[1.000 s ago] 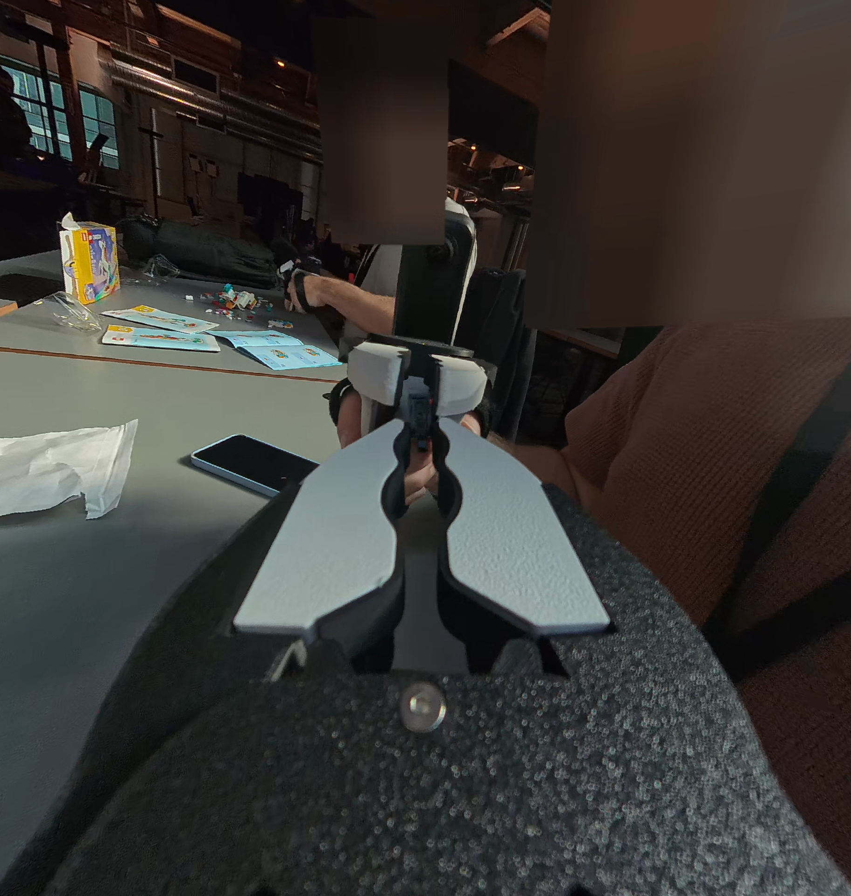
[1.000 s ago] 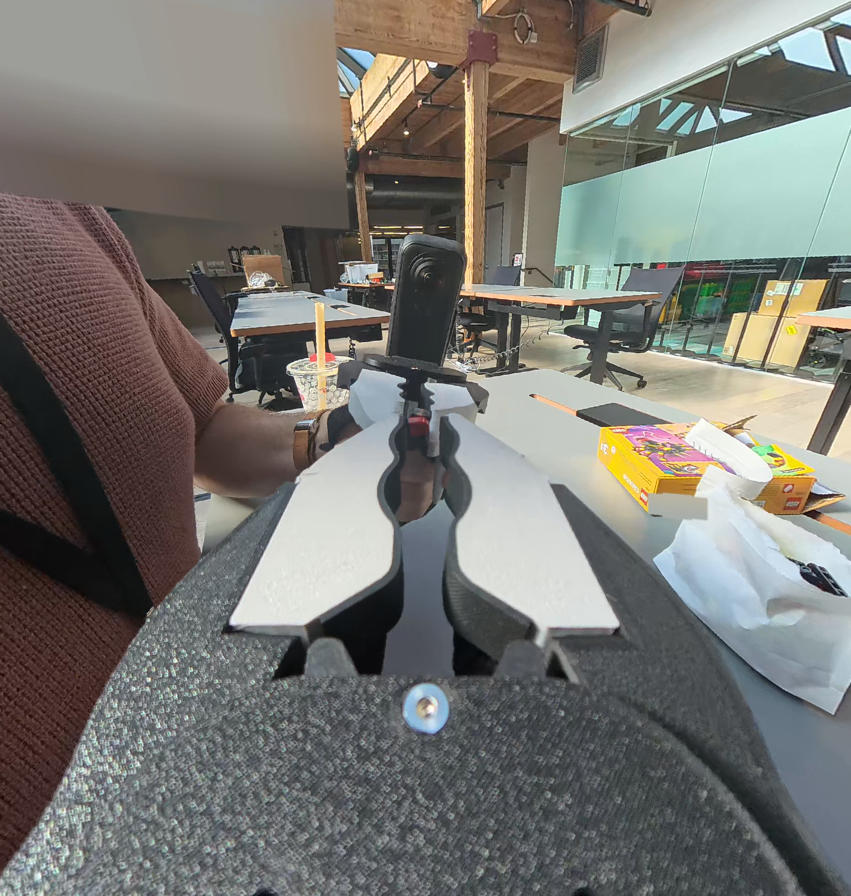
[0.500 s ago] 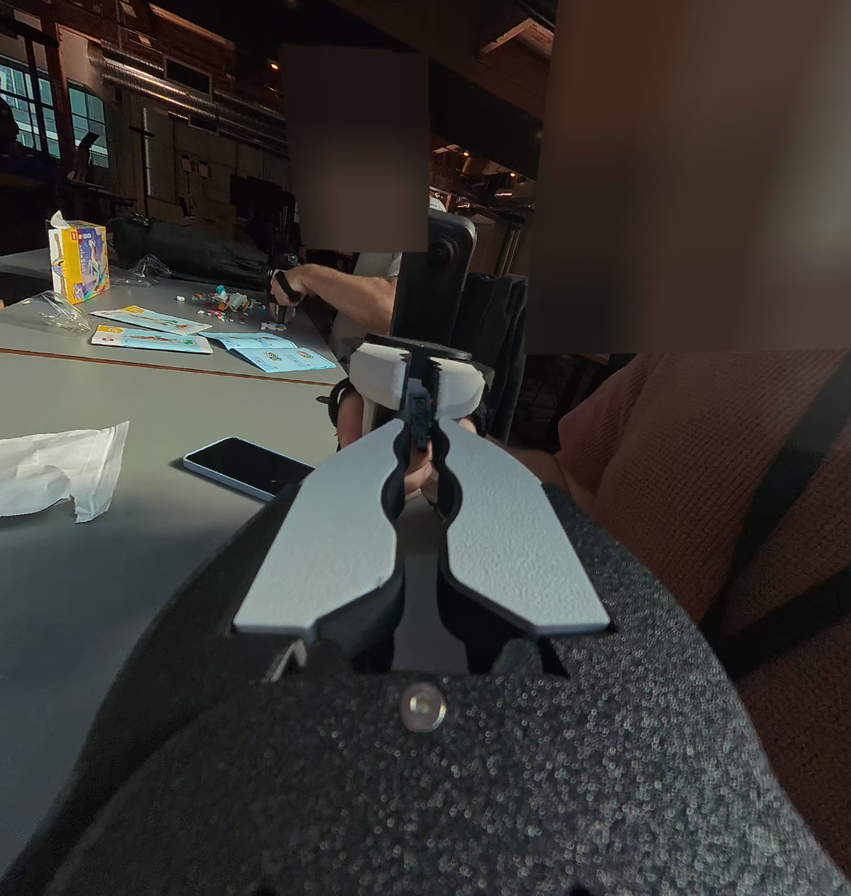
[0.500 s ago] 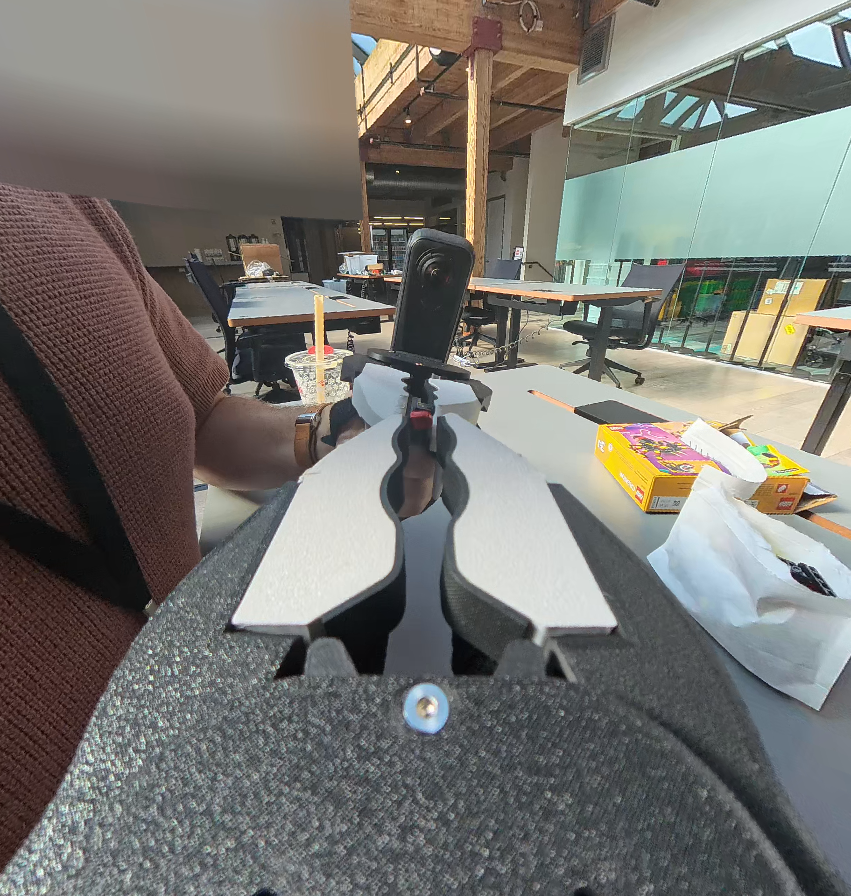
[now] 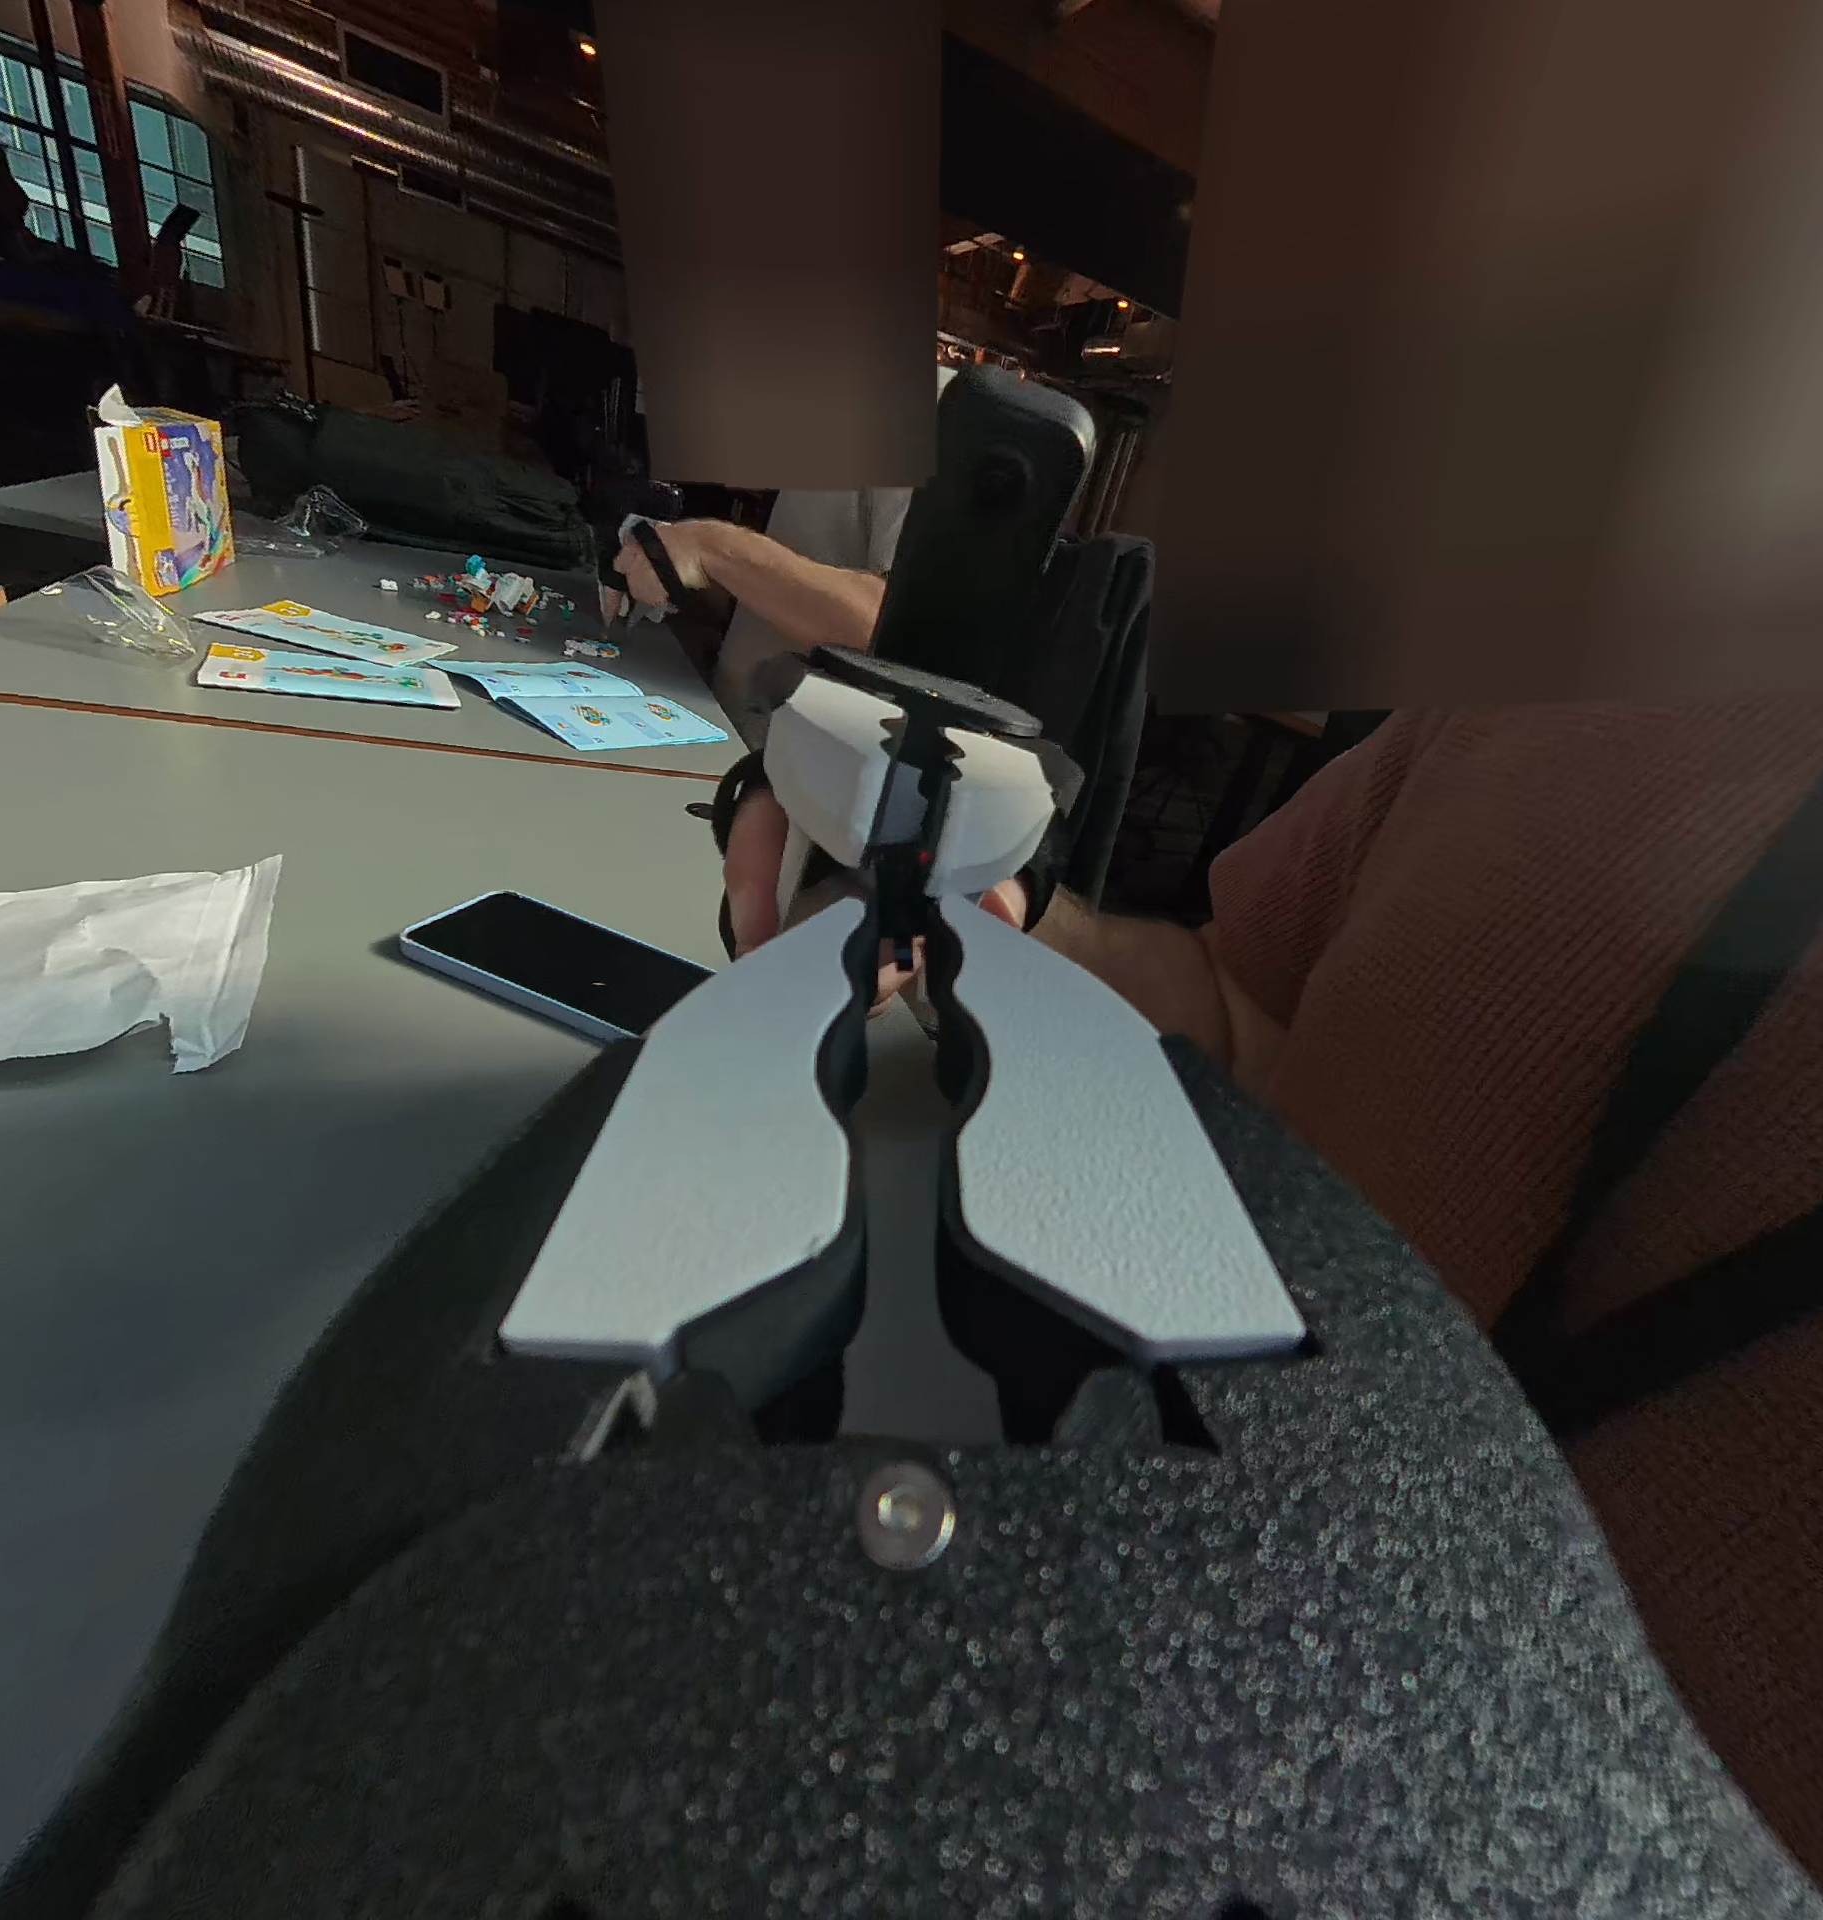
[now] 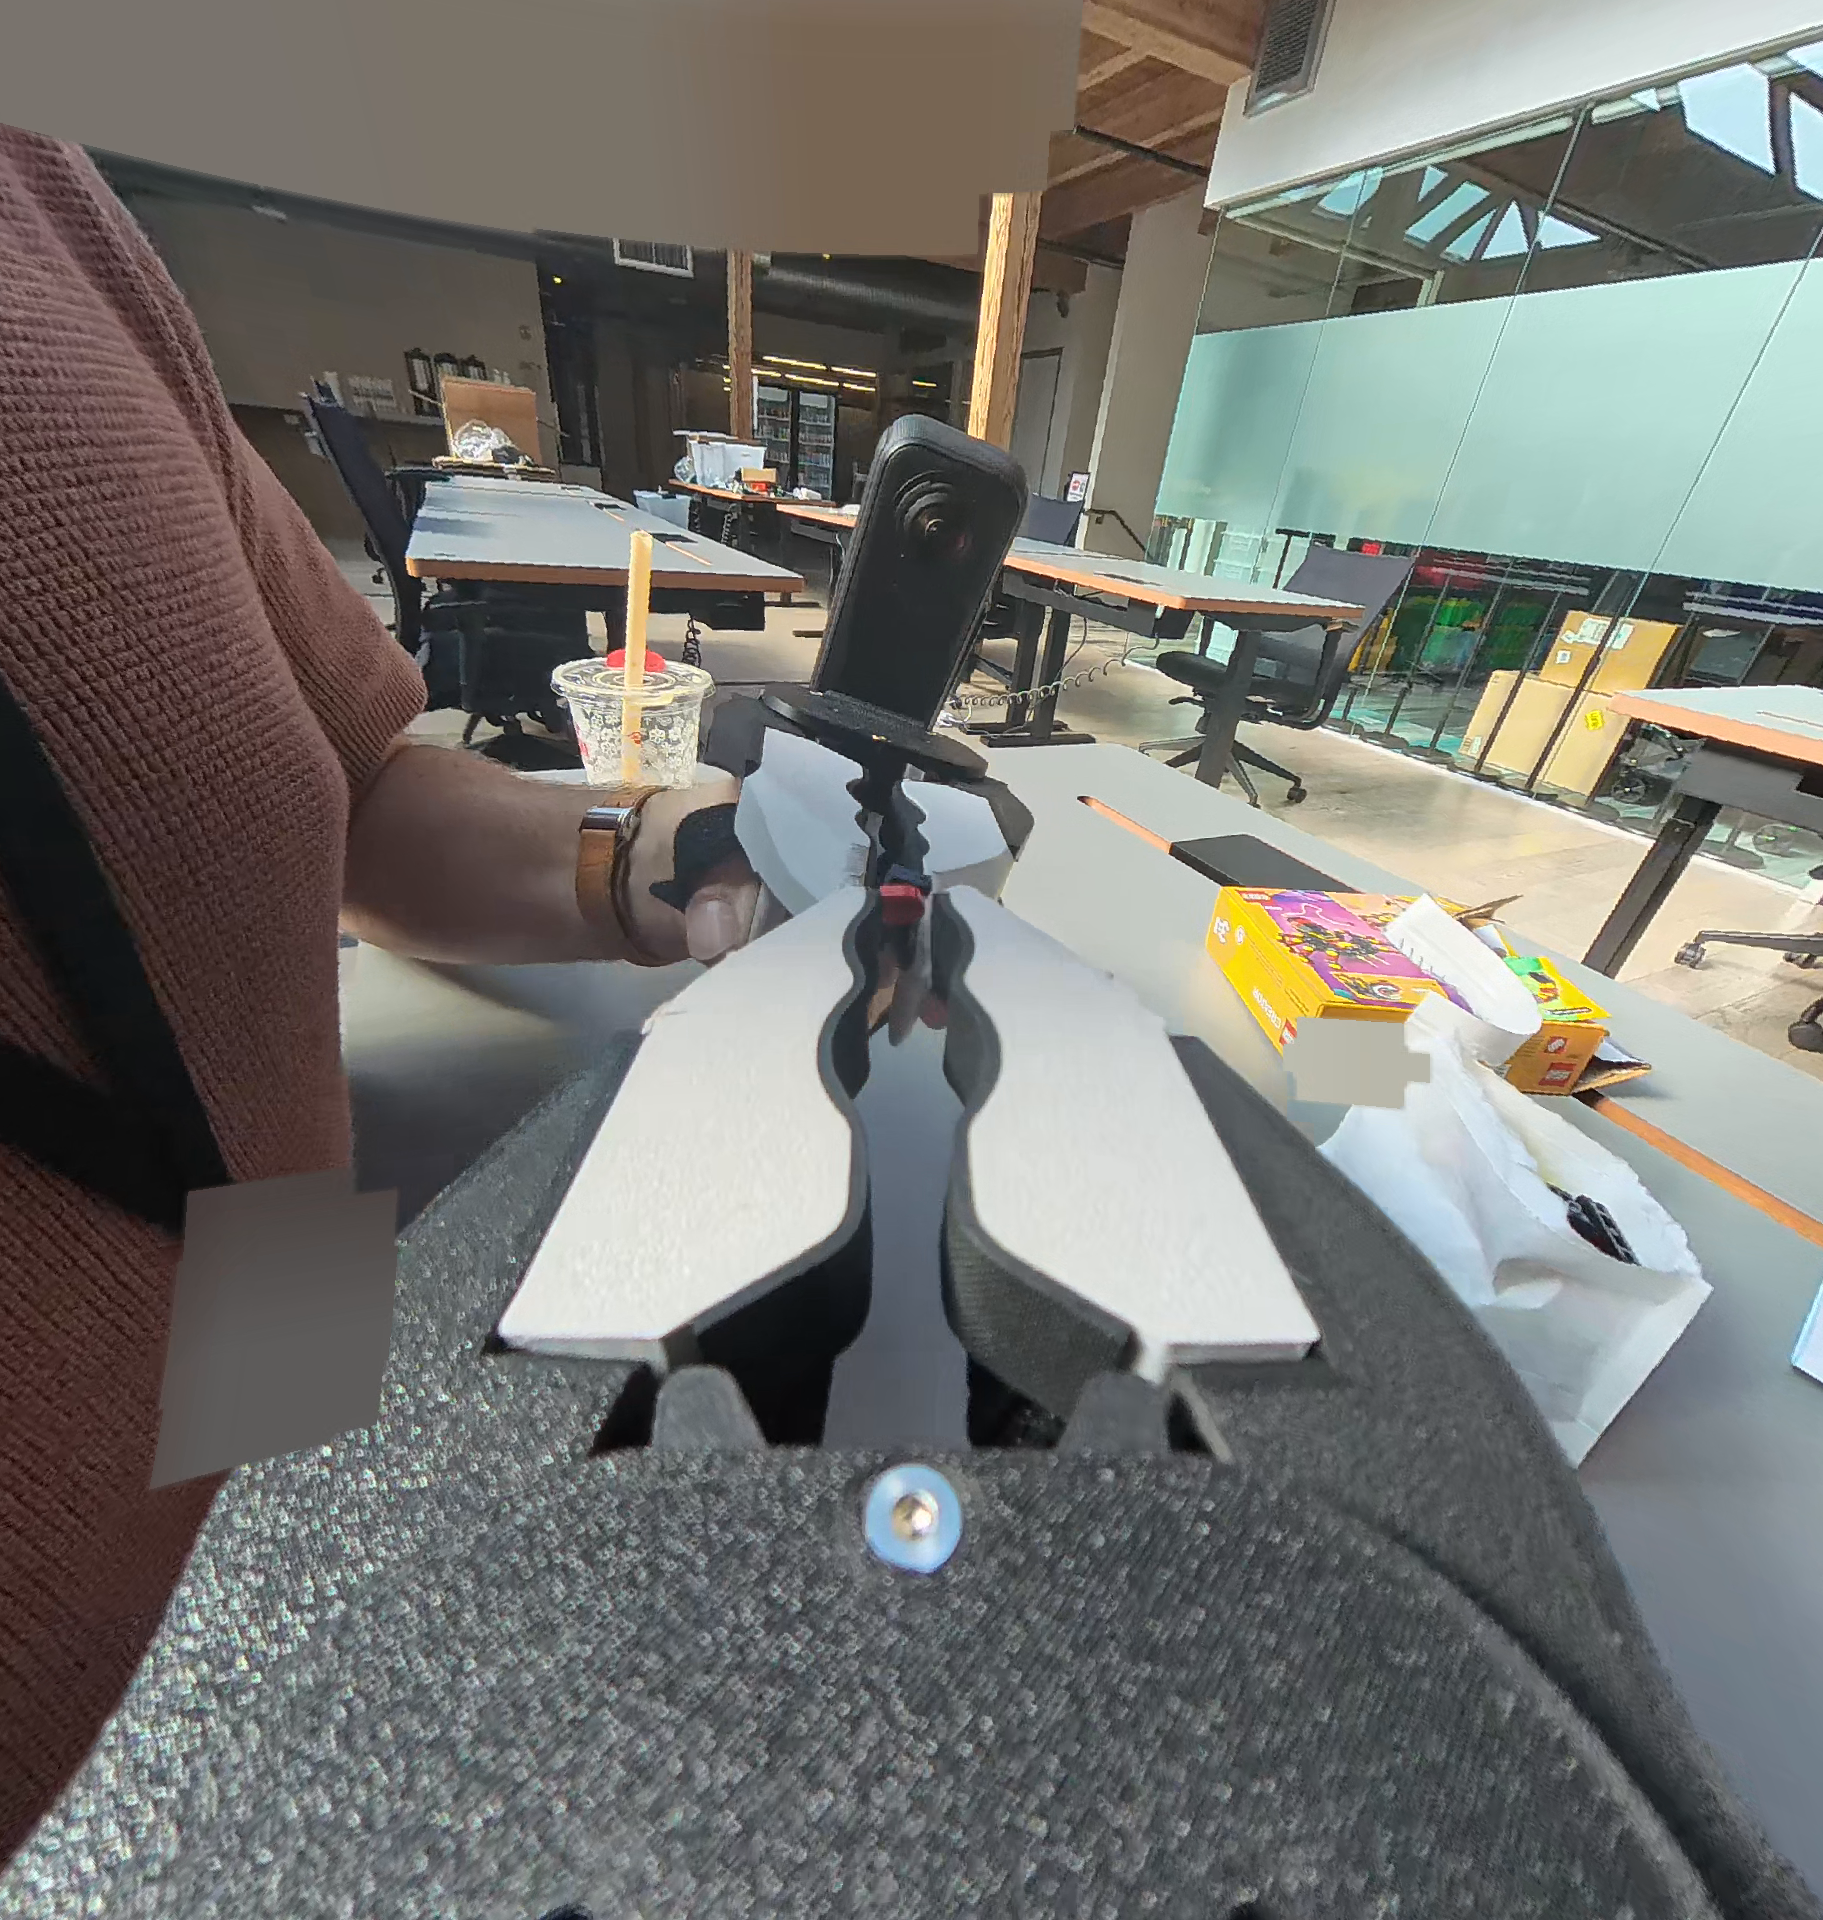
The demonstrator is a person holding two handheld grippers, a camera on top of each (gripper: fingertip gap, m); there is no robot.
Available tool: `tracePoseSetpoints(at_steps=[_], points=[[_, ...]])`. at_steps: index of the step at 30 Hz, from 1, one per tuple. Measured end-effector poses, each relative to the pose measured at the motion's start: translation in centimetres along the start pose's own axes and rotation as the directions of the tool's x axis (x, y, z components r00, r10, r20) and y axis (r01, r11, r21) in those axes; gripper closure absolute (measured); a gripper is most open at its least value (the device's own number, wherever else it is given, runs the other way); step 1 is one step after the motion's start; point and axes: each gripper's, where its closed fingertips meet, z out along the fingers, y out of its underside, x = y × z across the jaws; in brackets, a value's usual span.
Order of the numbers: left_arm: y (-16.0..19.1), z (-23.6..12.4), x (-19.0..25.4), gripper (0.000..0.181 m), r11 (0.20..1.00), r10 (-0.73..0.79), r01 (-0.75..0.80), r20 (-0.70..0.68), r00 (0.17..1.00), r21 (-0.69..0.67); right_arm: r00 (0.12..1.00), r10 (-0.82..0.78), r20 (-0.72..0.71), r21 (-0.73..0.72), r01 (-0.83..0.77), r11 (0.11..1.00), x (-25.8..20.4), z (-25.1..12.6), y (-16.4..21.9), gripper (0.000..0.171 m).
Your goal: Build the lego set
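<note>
The left hand-held gripper [image 5: 902, 928] and right hand-held gripper [image 6: 902, 912] met tip to tip above the grey surface [image 5: 263, 1195], each closed on a small dark lego piece [image 5: 905, 914] with a red part [image 6: 903, 906]. Beyond the right one, a white bag [image 6: 1489, 1226] held more pieces, so the build looked early.

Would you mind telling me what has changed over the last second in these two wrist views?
Both grippers have stayed tip to tip, shut on the small lego assembly, but they have tilted: in each view the opposite gripper has rolled slightly and sits higher. The left gripper and the right gripper took hold of nothing new and let nothing go. The phone, white paper bag and yellow lego box lie where they were.
</note>
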Motion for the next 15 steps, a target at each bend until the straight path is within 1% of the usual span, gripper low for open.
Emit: tracePoseSetpoints(at_steps=[2, 7, 12, 15], points=[[0.14, 0.01, -0.13, 0.174, 1.0, -0.016, 0.016, 0.003, 1.0, -0.006, 0.999, -0.028, -0.017, -0.017, 0.028, 0.999, 0.17, -0.02, 0.17, 0.161], [0.46, 0.03, -0.08, 0.174, 0.999, -0.039, 0.039, -0.005, 0.999, -0.012, 0.996, -0.089, -0.023, -0.035, 0.088, 0.995, 0.0, 0.07, 0.36, 0.164], [0.88, 0.12, 0.22, 0.174, 0.999, -0.024, 0.023, -0.011, 1.0, -0.047, 0.996, -0.089, -0.005, -0.027, 0.089, 0.996, -0.43, 0.05, 0.56, 0.164], [0.86, 0.13, 0.11, 0.174, 0.999, -0.028, 0.028, -0.007, 1.0, -0.046, 0.992, -0.119, -0.032, -0.029, 0.118, 0.993, -0.33, 0.02, 0.59, 0.165]])
